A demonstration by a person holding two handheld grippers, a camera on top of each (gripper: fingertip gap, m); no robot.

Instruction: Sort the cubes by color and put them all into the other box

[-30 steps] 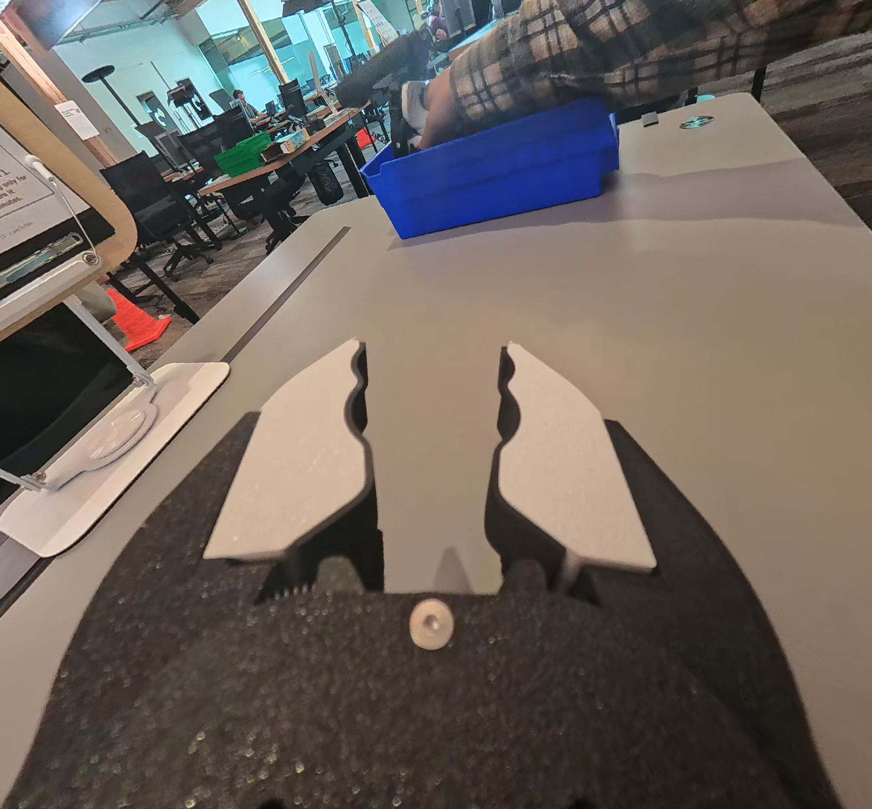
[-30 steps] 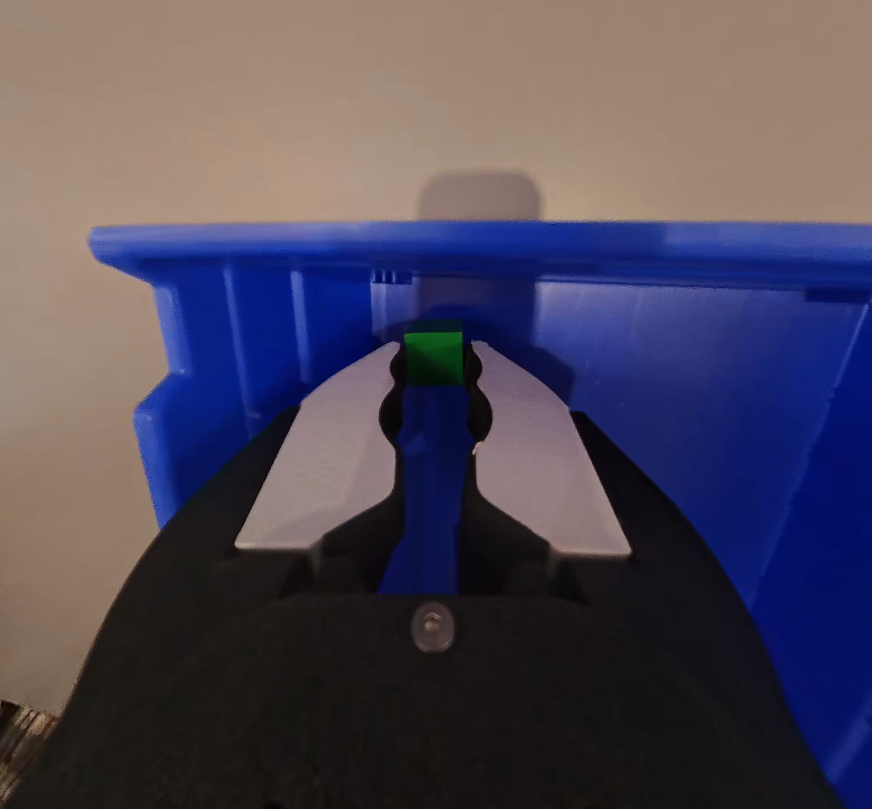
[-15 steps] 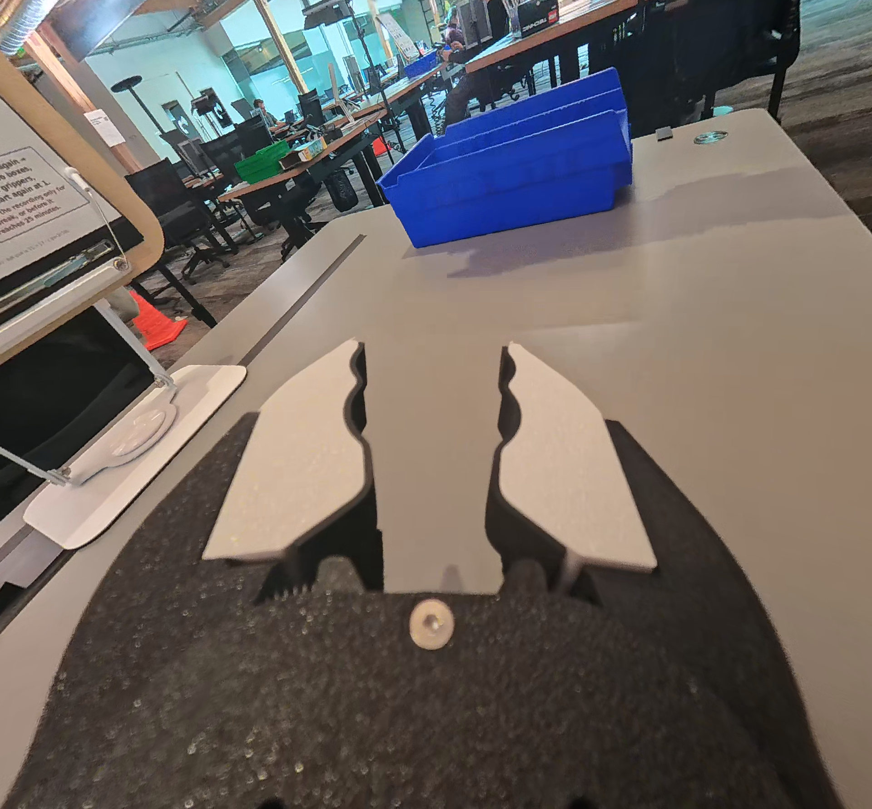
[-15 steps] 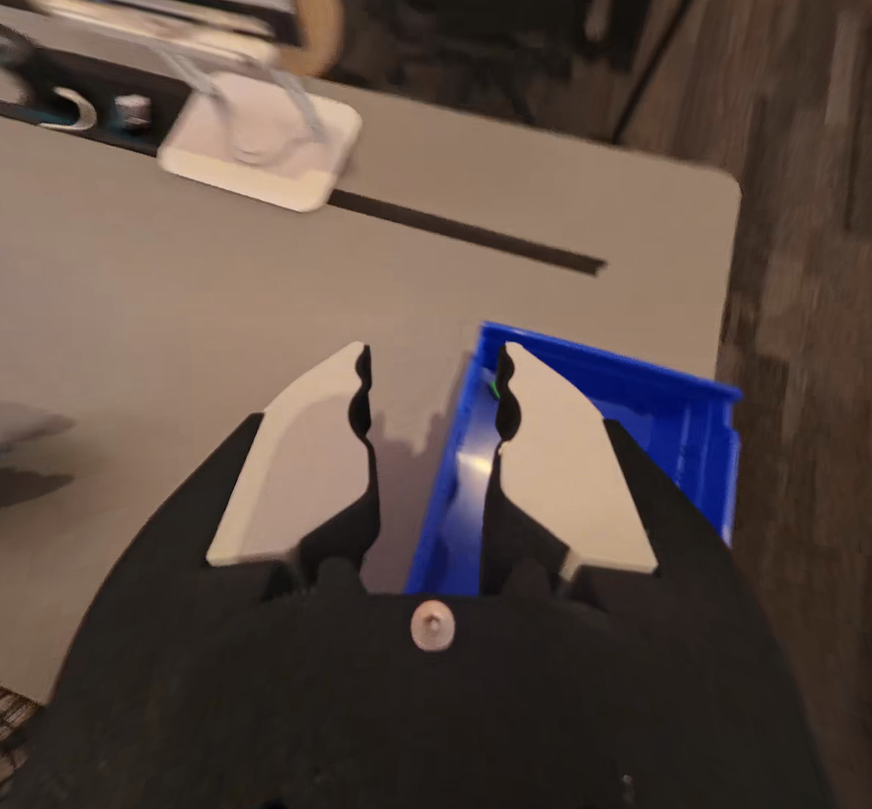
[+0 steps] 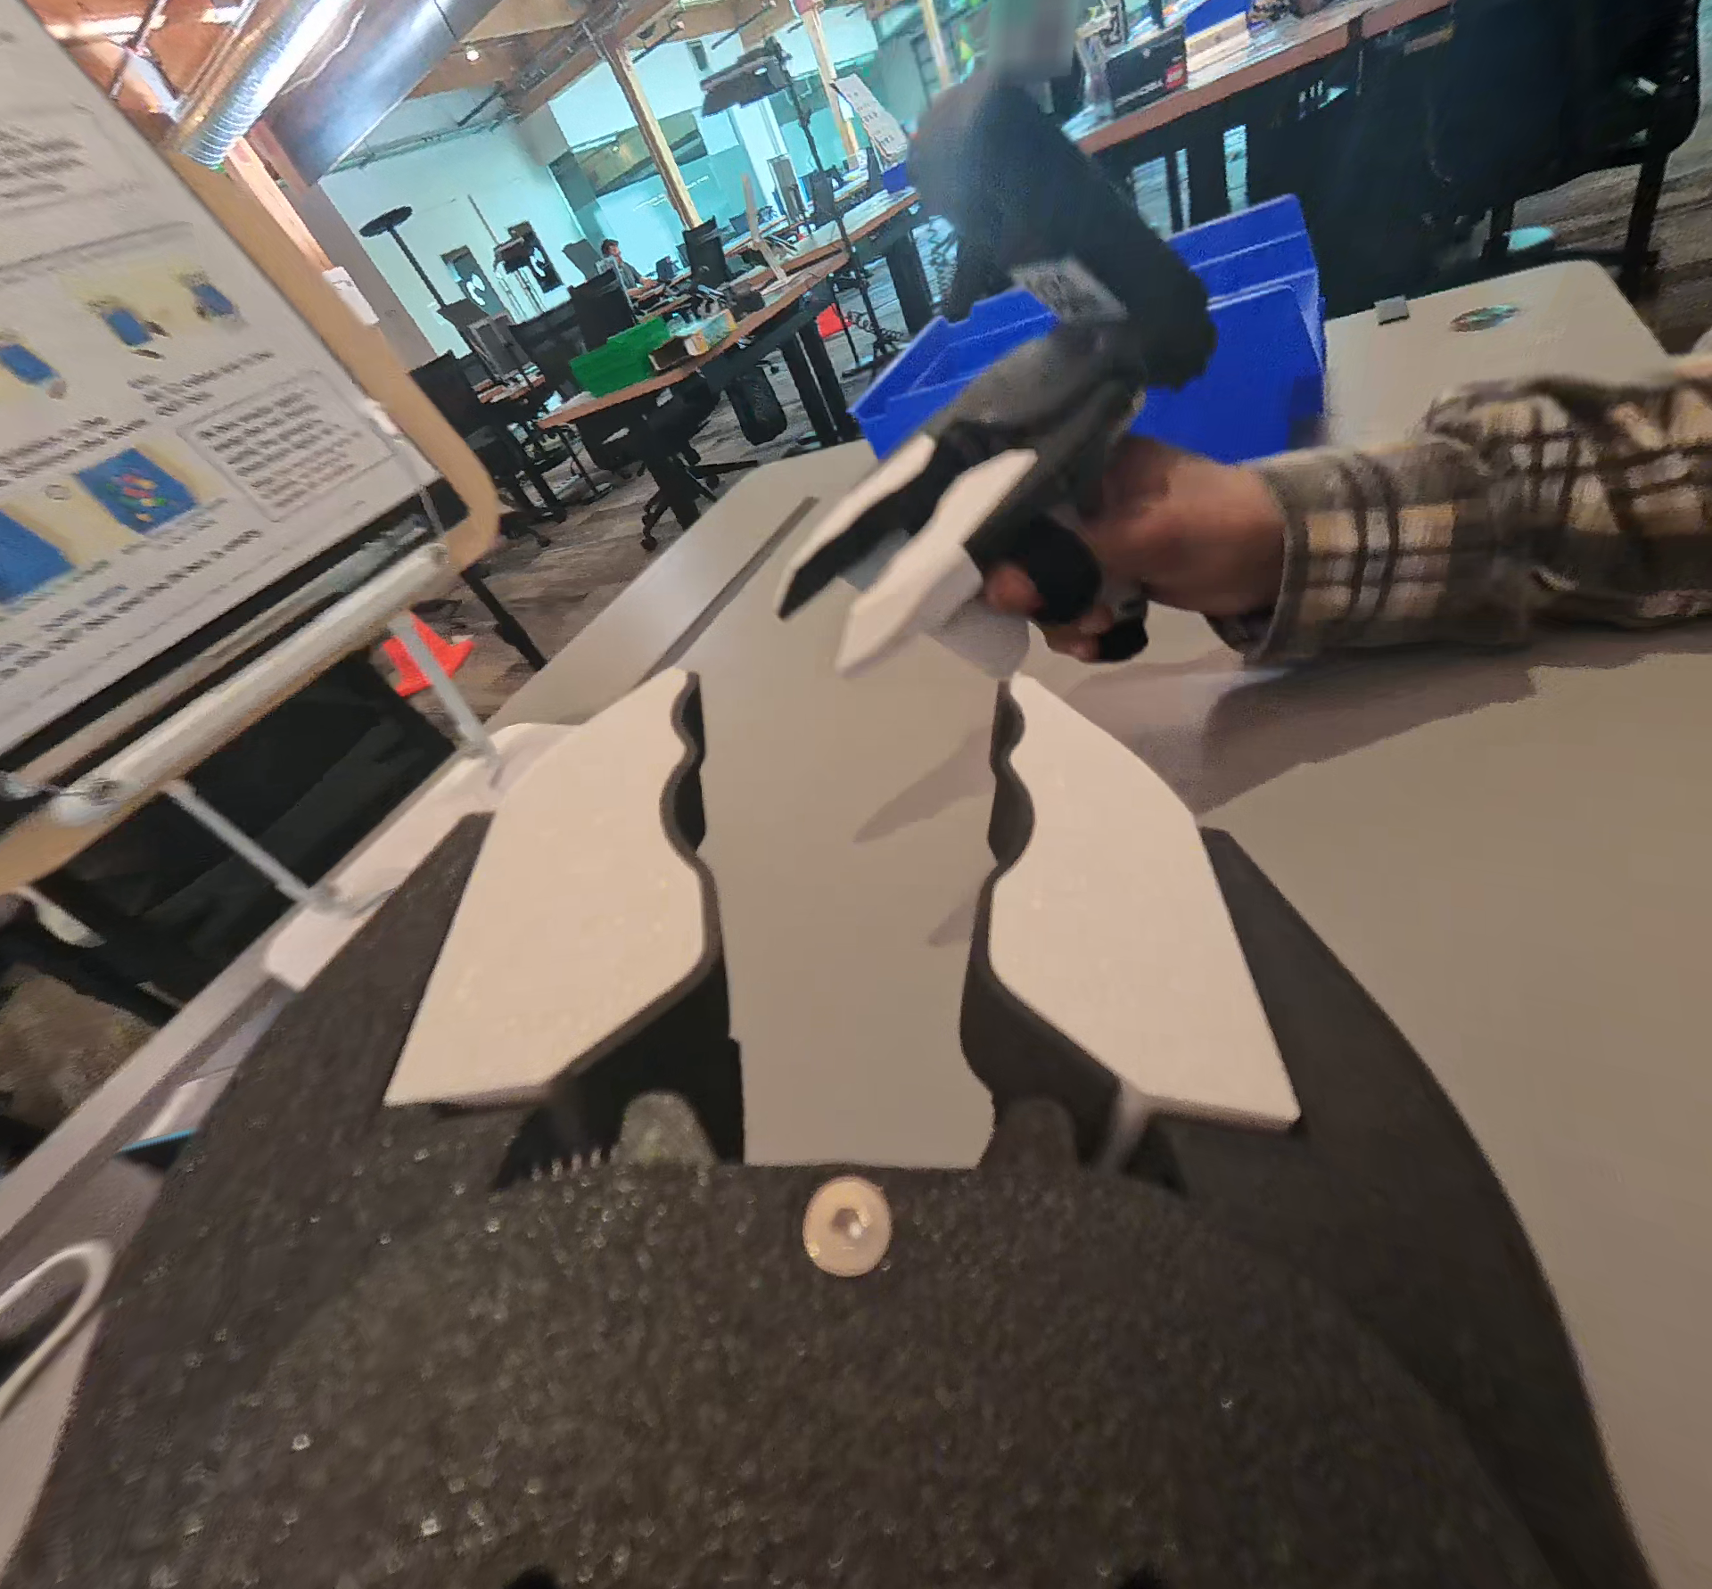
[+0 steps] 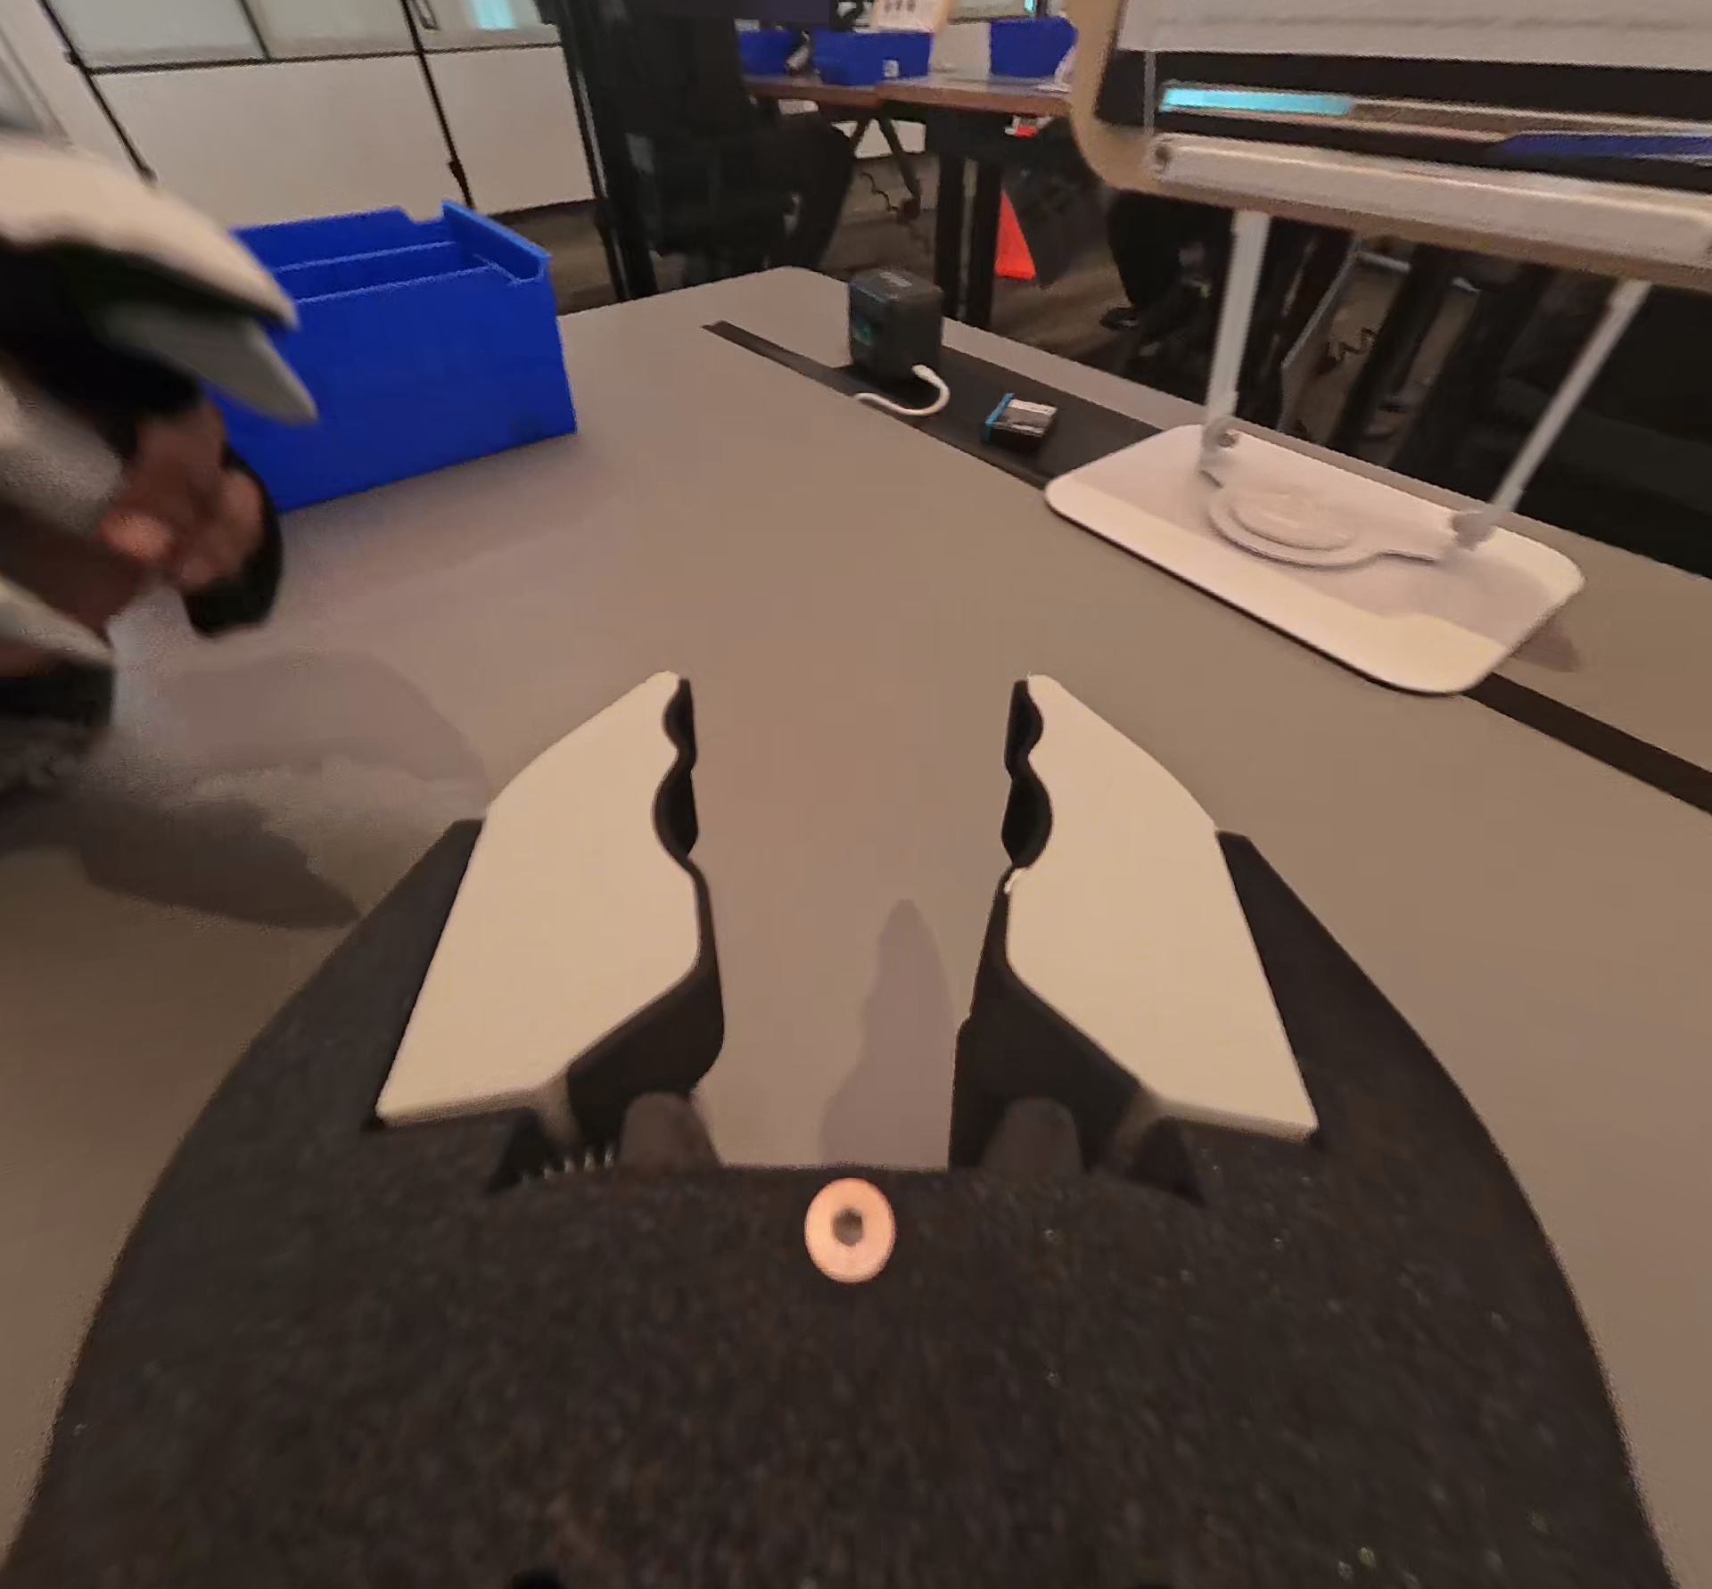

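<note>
Cubes do not show in either view; whether any lie inside the blue boxes cannot be told. Nearest in the left wrist view, the left gripper [image 5: 848,711] hovers low over the grey table [image 5: 1436,942], its pale fingers apart with bare tabletop between them. Just beyond, the right gripper [image 5: 838,618] points down toward the table, held by a hand [image 5: 1177,539] in a plaid sleeve [image 5: 1501,516]; its fingers are apart and hold nothing. Behind it a blue box [image 5: 1241,340] sits near the table's far edge. In the right wrist view, the right gripper [image 6: 848,692] is likewise spread over bare table [image 6: 834,544]. Farther off stand a white stand base [image 6: 1315,562], a small dark device [image 6: 894,326] with a white cable, and a blue box [image 6: 417,349] with dividers at the far left.
</note>
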